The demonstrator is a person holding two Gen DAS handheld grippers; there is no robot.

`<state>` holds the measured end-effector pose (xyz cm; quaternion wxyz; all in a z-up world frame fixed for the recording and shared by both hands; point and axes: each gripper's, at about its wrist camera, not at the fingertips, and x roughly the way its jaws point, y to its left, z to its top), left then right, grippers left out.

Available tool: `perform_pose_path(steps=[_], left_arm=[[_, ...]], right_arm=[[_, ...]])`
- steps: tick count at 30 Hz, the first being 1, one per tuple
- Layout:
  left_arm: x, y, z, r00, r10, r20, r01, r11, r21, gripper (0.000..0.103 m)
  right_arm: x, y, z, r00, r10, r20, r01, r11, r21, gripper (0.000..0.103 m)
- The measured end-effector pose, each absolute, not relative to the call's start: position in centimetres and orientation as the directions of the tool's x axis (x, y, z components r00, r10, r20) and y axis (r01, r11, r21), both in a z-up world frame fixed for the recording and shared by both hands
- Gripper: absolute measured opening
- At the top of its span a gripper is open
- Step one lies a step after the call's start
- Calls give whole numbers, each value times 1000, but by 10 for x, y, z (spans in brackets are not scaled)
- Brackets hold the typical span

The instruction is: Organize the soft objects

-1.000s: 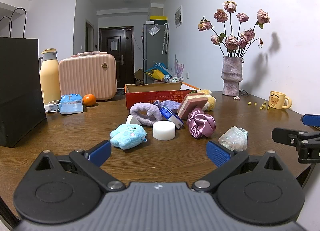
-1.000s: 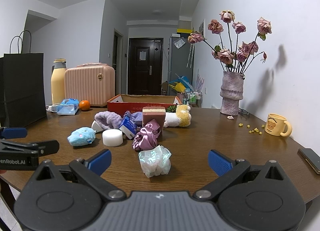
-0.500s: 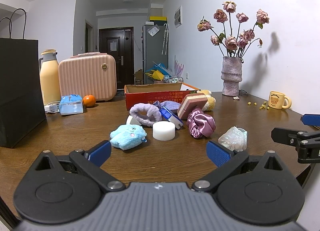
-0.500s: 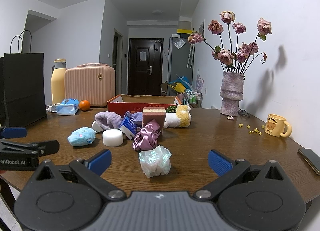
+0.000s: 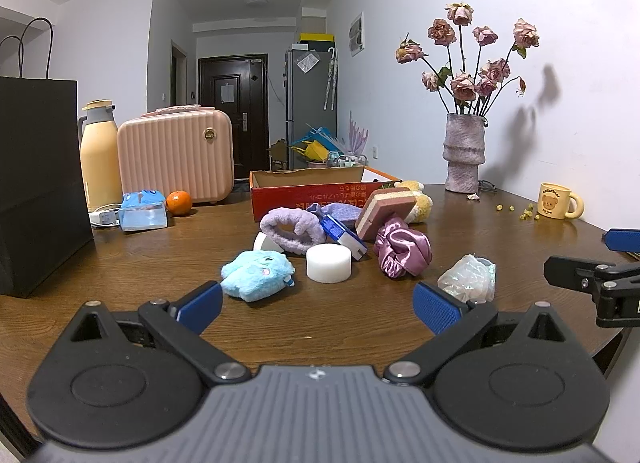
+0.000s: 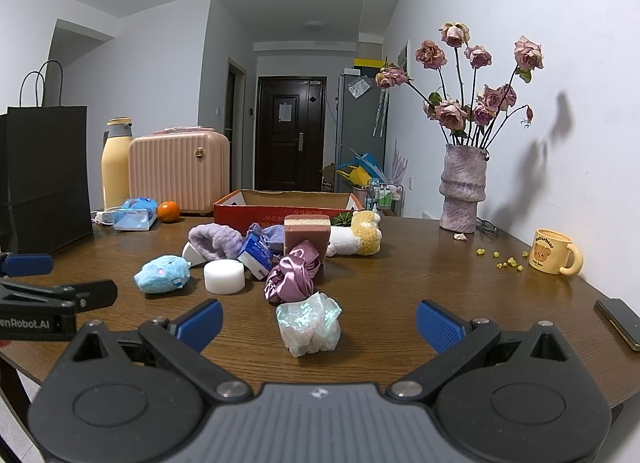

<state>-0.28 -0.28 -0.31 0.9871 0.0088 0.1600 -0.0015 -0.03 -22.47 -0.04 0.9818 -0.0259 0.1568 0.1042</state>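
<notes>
Only our right wrist view shows the dark phone (image 6: pixel 619 322) at the surface's right edge and the plush alpaca (image 6: pixel 354 239) lying full length behind the sponge block (image 6: pixel 307 231); from the left wrist it is mostly hidden. Both the left tongs (image 5: pixel 318 306) and right tongs (image 6: pixel 319 319) stand wide and empty, near the front edge. Just ahead of the right tongs sits the crinkly iridescent scrunchie (image 6: pixel 309 322), with the satin purple scrunchie (image 6: pixel 291 275), white foam puck (image 6: pixel 224 276) and fuzzy blue plush (image 6: pixel 161 274) mid-surface. Behind them stands the red cardboard box (image 6: pixel 280 207), seemingly empty, though its wall blocks our view inside.
</notes>
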Motion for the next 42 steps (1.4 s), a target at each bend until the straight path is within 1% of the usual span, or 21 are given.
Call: perform_pose_path(steps=[9,21,42], left_arm=[[-6,-1,-2,948,4,-319,2,1000,18,103],[8,2,-5,940,14,-340,-7,1000,21,103],[42,7,-22,917,43,-396,-37,999,24,103]], right_arm=[[1,-228,2,927,196,-319,-212,977,-18,103],[21,-226,-6,919,193,-344,-212,977,-18,103],[61,-217,-28,888,198,-415,-227,974,-21,103]])
